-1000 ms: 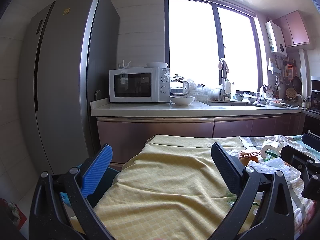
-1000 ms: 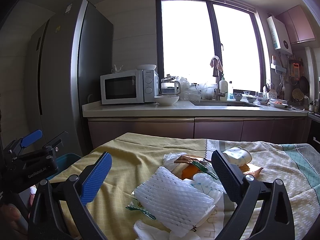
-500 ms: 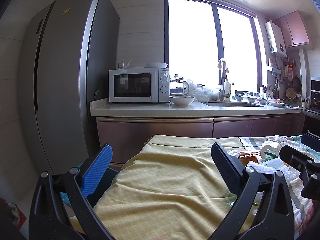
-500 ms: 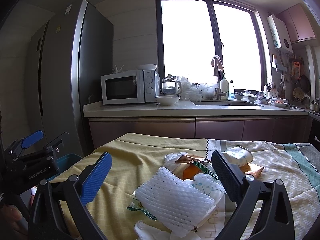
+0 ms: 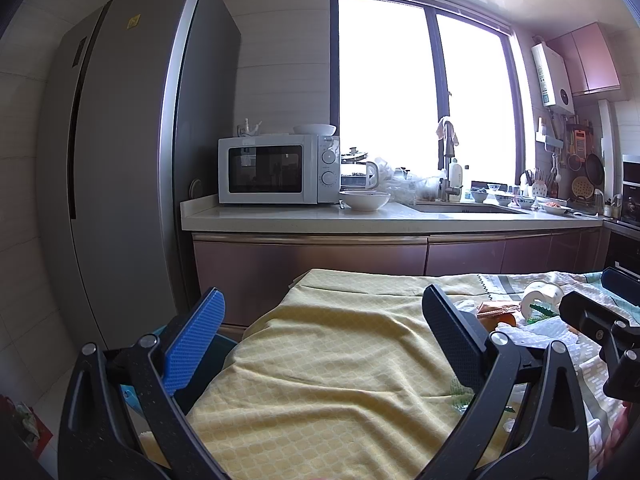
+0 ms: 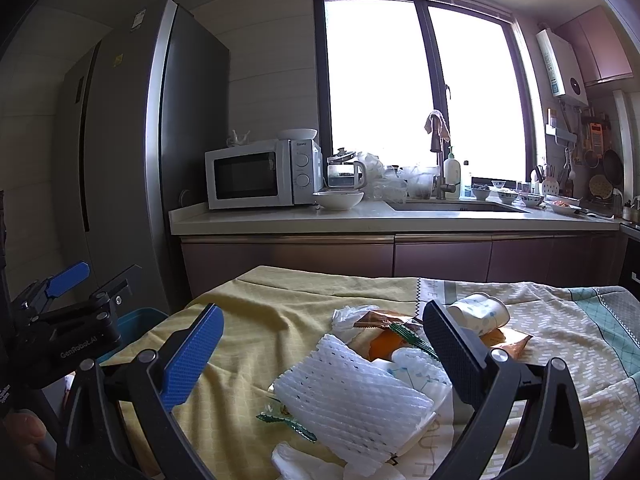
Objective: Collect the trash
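Trash lies on a yellow tablecloth [image 6: 248,320]: a white foam net sleeve [image 6: 352,396], a tipped paper cup [image 6: 480,312], orange and brown wrappers [image 6: 384,340], a crumpled white tissue [image 6: 348,316] and a green wrapper scrap [image 6: 288,422]. My right gripper [image 6: 324,352] hovers open just above the foam net, nothing between its fingers. My left gripper [image 5: 324,332] is open over bare cloth [image 5: 320,360] to the left of the pile, empty. The cup [image 5: 540,294] and wrappers [image 5: 494,312] show at the right of the left wrist view. The left gripper [image 6: 64,308] also appears at the far left of the right wrist view.
A blue bin [image 6: 132,320] stands by the table's left end, below the left gripper; its rim [image 5: 224,344] shows behind the left finger. Beyond the table are a counter [image 5: 380,220] with microwave [image 5: 276,170], bowl [image 5: 364,200] and sink, and a tall fridge [image 5: 132,160].
Hardly anything differs; the right gripper has crept slightly forward and the view shifted a little. Both grippers stay open.
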`<state>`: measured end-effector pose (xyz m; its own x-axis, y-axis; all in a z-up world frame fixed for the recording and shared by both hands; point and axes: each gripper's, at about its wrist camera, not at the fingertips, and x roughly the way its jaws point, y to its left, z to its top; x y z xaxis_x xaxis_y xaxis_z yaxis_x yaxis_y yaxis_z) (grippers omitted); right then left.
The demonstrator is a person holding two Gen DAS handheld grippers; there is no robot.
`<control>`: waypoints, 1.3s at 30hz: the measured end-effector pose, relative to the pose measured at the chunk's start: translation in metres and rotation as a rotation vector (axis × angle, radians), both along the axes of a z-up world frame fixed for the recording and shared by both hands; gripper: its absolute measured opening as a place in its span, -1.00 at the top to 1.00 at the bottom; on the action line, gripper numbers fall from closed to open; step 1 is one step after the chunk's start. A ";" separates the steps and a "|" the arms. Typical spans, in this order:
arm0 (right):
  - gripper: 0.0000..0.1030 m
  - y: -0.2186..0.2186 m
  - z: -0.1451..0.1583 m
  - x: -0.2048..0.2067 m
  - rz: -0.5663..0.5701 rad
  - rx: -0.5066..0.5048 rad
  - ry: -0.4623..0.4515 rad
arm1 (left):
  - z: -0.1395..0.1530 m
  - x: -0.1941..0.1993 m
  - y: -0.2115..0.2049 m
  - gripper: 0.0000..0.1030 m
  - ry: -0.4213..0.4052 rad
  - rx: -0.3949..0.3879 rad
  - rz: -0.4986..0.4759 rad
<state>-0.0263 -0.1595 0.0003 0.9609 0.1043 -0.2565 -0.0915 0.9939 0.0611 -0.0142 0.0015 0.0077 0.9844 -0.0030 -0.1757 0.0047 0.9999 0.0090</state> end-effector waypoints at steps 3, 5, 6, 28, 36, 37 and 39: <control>-0.87 0.000 0.000 0.000 0.001 -0.001 0.001 | 0.000 0.000 0.000 -0.89 0.000 -0.001 0.000; -0.87 0.000 0.000 0.001 0.003 0.000 0.002 | 0.000 0.000 0.000 -0.89 0.001 0.000 0.000; -0.87 0.000 0.000 0.000 0.003 0.000 0.002 | 0.000 0.000 0.000 -0.89 0.002 0.000 0.000; -0.87 -0.007 -0.004 0.001 0.014 0.013 0.013 | -0.007 0.006 -0.004 -0.89 0.036 0.001 -0.021; -0.87 -0.034 -0.019 0.001 -0.029 0.037 0.086 | -0.023 0.019 -0.023 -0.89 0.131 0.031 -0.148; -0.87 -0.038 -0.022 -0.001 -0.037 0.038 0.097 | -0.025 0.020 -0.028 -0.89 0.138 0.040 -0.163; -0.87 -0.046 -0.027 -0.004 -0.043 0.043 0.121 | -0.028 0.022 -0.037 -0.89 0.150 0.054 -0.213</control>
<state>-0.0303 -0.2059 -0.0272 0.9270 0.0767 -0.3671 -0.0378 0.9930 0.1121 0.0079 -0.0357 -0.0207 0.9256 -0.1938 -0.3250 0.2200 0.9744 0.0456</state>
